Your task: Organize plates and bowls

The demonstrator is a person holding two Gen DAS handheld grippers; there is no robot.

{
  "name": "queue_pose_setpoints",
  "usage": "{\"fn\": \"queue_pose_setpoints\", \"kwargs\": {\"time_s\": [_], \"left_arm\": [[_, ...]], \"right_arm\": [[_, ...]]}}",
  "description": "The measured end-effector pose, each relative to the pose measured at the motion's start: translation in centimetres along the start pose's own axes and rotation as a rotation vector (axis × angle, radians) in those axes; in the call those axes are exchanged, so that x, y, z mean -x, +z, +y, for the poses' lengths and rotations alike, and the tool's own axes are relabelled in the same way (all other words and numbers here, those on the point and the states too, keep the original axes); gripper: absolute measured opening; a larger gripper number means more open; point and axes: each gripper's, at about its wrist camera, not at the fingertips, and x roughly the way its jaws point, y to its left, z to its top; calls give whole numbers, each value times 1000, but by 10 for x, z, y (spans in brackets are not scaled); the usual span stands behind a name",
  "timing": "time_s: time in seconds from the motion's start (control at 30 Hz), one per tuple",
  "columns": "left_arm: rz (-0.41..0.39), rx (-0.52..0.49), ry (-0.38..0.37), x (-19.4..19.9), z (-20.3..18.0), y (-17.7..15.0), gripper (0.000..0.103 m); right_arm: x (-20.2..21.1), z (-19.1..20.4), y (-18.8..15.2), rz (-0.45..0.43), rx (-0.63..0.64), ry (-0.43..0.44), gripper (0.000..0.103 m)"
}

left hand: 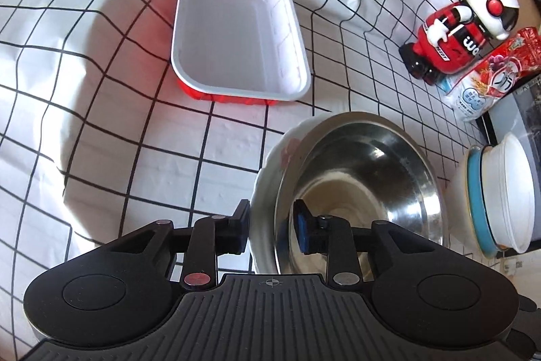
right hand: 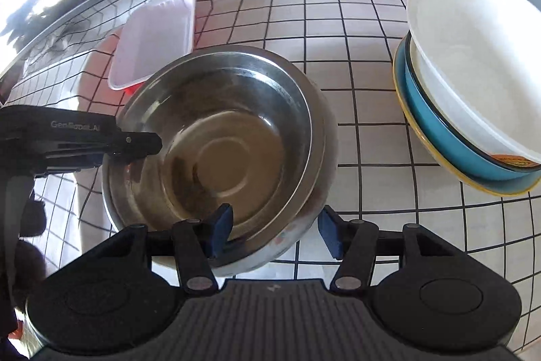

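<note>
Both grippers are straddling the steel bowl's rim

Left gripper and right gripper are standing part-open astride the steel bowl, nested in a white dish; stack beside; tray beyond, unsorted.

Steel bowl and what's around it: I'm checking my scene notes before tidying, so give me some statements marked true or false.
1. The steel bowl sits nested in a patterned bowl. True.
2. The white tray holds food. False: it is empty.
3. A white bowl tops the dish stack. True.
4. The toy figure lies inside the steel bowl. False: it stands on the tablecloth beside the cereal bag.
</note>
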Motion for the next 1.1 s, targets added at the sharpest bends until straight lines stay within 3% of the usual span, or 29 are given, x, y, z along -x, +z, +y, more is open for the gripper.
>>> {"fn": "queue_pose_setpoints", "kwargs": {"time_s": [0.23, 0.53, 0.73, 0.9, 1.0, 1.1], "left_arm": [[-17, 24, -28, -4, 12, 19, 30], [-52, 51, -61, 6, 21, 12, 31], [-206, 56, -79, 44, 16, 12, 31], [-332, -9, -182, 71, -20, 12, 31], [-323, -49, -254, 74, -49, 5, 29], [-315, -9, -339, 74, -72, -2, 19]], "right_arm": [[-9, 10, 12, -4, 10, 1, 56], [11, 11, 2, -75, 76, -20, 57], [53, 3, 0, -187, 125, 16, 57], [99, -34, 18, -336, 105, 52, 61], [125, -66, 33, -404, 101, 69, 65], [146, -107, 43, -475, 95, 63, 75]]}}
